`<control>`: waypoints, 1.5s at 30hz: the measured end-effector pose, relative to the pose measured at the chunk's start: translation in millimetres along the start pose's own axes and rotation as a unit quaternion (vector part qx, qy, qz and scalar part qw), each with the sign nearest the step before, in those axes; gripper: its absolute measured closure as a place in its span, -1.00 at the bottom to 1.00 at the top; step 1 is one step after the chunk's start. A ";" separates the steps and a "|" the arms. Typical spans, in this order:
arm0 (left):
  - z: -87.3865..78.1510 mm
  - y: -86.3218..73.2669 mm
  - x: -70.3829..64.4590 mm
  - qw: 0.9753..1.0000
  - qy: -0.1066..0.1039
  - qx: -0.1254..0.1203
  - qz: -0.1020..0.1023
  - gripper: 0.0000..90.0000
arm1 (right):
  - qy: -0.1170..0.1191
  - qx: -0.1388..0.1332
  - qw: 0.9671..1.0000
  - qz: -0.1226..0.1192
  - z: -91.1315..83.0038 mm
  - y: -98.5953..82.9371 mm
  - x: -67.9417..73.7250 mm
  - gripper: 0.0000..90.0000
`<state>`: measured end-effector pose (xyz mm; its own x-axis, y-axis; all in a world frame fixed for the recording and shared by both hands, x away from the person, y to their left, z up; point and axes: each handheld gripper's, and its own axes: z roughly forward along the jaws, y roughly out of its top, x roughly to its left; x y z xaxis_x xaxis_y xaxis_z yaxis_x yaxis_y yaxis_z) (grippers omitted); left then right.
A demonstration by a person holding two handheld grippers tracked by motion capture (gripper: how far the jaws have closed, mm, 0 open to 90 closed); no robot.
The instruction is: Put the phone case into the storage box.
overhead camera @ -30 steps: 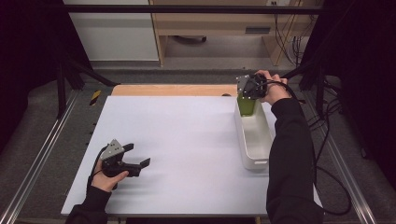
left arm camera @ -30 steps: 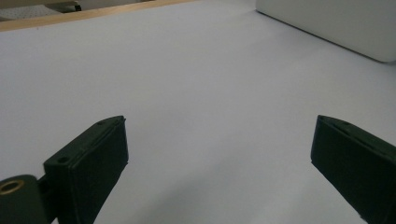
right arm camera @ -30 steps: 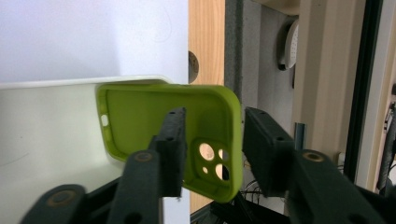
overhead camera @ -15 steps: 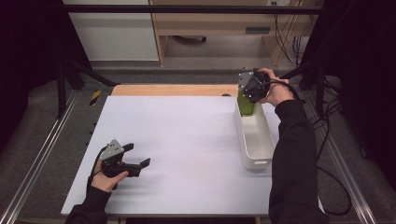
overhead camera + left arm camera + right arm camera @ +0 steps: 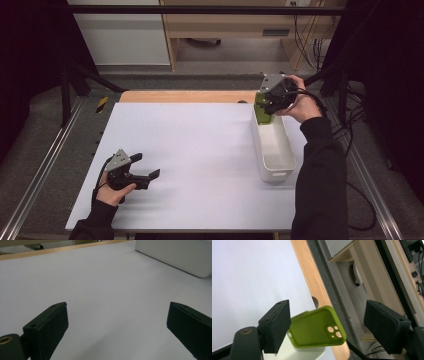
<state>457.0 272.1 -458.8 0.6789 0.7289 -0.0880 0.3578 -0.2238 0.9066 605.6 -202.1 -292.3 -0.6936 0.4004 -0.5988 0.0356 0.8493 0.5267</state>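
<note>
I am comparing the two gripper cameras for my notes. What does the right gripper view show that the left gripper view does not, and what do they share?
Right gripper view: a green phone case with its camera cut-out, between the wide-apart jaws of the right gripper and close to one of them, plus wooden furniture beyond the table.

Left gripper view: the left gripper, open, with bare table between its jaws, and the long outer wall of the white bin.

Both: the white table, its wooden edge and the bin.

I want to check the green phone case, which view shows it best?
The right gripper view: the case sits large between the open jaws, inside and camera holes visible. The high view shows a small green patch under the right gripper, over the bin.
</note>
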 end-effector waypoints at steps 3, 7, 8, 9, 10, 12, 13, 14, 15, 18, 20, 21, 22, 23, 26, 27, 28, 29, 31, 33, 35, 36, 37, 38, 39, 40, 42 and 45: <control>-0.7 0.7 -0.7 1.000 -0.001 -0.003 0.002 -0.92 | 0.004 -0.008 0.999 0.041 -9.9 -0.5 4.8 -0.60; -1.6 1.5 -1.2 1.000 -0.004 -0.007 0.002 -0.93 | 0.003 -0.024 0.997 0.079 -20.6 -2.1 12.8 -0.65; -1.7 1.5 -1.4 1.000 -0.004 -0.008 0.002 -0.93 | 0.003 -0.027 0.996 0.089 -23.1 -2.4 15.0 -0.68; -1.7 1.6 -1.4 1.000 -0.004 -0.008 0.002 -0.94 | 0.002 -0.031 0.995 0.094 -24.7 -2.6 16.5 -0.70; -1.5 1.6 -1.3 1.000 -0.004 -0.008 0.002 -0.94 | -0.002 -0.040 0.994 0.102 -26.7 -2.9 18.8 -0.73; -1.4 1.4 -1.2 1.000 -0.005 -0.007 0.002 -0.94 | -0.004 -0.059 0.991 0.117 -30.7 -3.3 23.4 -0.73; -1.4 1.3 -1.1 1.000 -0.005 -0.007 0.002 -0.95 | -0.002 -0.066 0.990 0.126 -32.2 -3.3 26.0 -0.76; -1.6 1.2 -0.9 1.000 -0.006 -0.007 0.001 -0.95 | -0.002 -0.070 0.988 0.137 -33.2 -3.1 28.3 -0.79; -1.8 1.2 -0.8 1.000 -0.007 -0.007 0.000 -0.95 | 0.001 -0.071 0.986 0.153 -34.4 -2.9 31.6 -0.82; -2.4 1.3 -0.9 1.000 -0.009 -0.008 0.000 -0.95 | -0.001 -0.085 0.978 0.189 -37.9 -4.1 39.8 -0.83; -2.7 1.5 -1.3 1.000 -0.008 -0.008 0.001 -0.95 | 0.004 -0.099 0.972 0.212 -40.1 -5.9 43.5 -0.86; -3.1 1.8 -1.5 1.000 -0.009 -0.010 0.001 -0.95 | 0.005 -0.105 0.970 0.221 -41.3 -7.1 45.5 -0.86; -3.5 2.1 -1.7 1.000 -0.009 -0.011 0.002 -0.95 | 0.007 -0.111 0.967 0.228 -42.5 -8.2 47.8 -0.88; -3.9 2.4 -2.0 1.000 -0.009 -0.012 0.003 -0.95 | 0.009 -0.117 0.965 0.234 -43.5 -9.6 50.0 -0.89; -4.6 3.2 -2.3 1.000 -0.012 -0.016 0.002 -0.95 | 0.007 -0.130 0.959 0.253 -47.4 -14.6 57.4 -0.92; -4.7 3.3 -2.4 1.000 -0.012 -0.017 0.002 -0.95 | 0.006 -0.134 0.957 0.259 -48.3 -15.9 59.2 -0.93; -4.8 3.5 -2.3 1.000 -0.013 -0.017 0.002 -0.95 | 0.006 -0.140 0.954 0.266 -49.7 -17.7 61.5 -0.93; -4.9 3.5 -2.4 1.000 -0.013 -0.018 0.002 -0.95 | 0.008 -0.150 0.950 0.275 -51.6 -20.1 64.8 -0.94; -5.2 3.7 -2.2 1.000 -0.014 -0.020 0.003 -0.95 | 0.010 -0.161 0.944 0.288 -53.5 -23.6 69.7 -0.95; -5.4 3.6 -2.4 1.000 -0.015 -0.021 0.003 -0.95 | 0.011 -0.164 0.942 0.291 -54.8 -27.3 75.9 -0.96; -5.3 3.5 -2.7 1.000 -0.016 -0.021 0.005 -0.95 | 0.011 -0.165 0.942 0.293 -55.7 -30.9 82.7 -0.97; -5.3 3.5 -2.7 1.000 -0.016 -0.021 0.006 -0.95 | 0.014 -0.168 0.941 0.295 -56.1 -32.6 85.5 -0.97; -5.3 3.4 -2.7 1.000 -0.017 -0.021 0.006 -0.95 | 0.015 -0.171 0.939 0.297 -56.3 -34.2 88.5 -0.98; -5.4 3.3 -2.7 1.000 -0.017 -0.022 0.006 -0.95 | 0.016 -0.173 0.939 0.298 -56.6 -35.4 90.6 -0.98; -5.6 3.3 -2.8 1.000 -0.018 -0.022 0.007 -0.95 | 0.019 -0.177 0.938 0.299 -56.8 -37.3 93.2 -0.98; -5.8 3.5 -2.8 1.000 -0.019 -0.022 0.007 -0.95 | 0.022 -0.181 0.935 0.304 -57.0 -39.0 95.8 -0.98; -6.2 3.7 -2.9 1.000 -0.019 -0.024 0.007 -0.95 | 0.027 -0.190 0.931 0.311 -57.8 -42.7 101.4 -0.98; -6.6 4.1 -3.3 0.999 -0.020 -0.027 0.008 -0.95 | 0.039 -0.202 0.926 0.318 -58.6 -48.6 110.3 -0.98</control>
<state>452.0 273.1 -452.0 0.7098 0.6988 -0.0883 0.3126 -0.2002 0.9286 485.2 -219.4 -348.6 -0.6756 0.7354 -0.0533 0.1941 0.2471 0.9494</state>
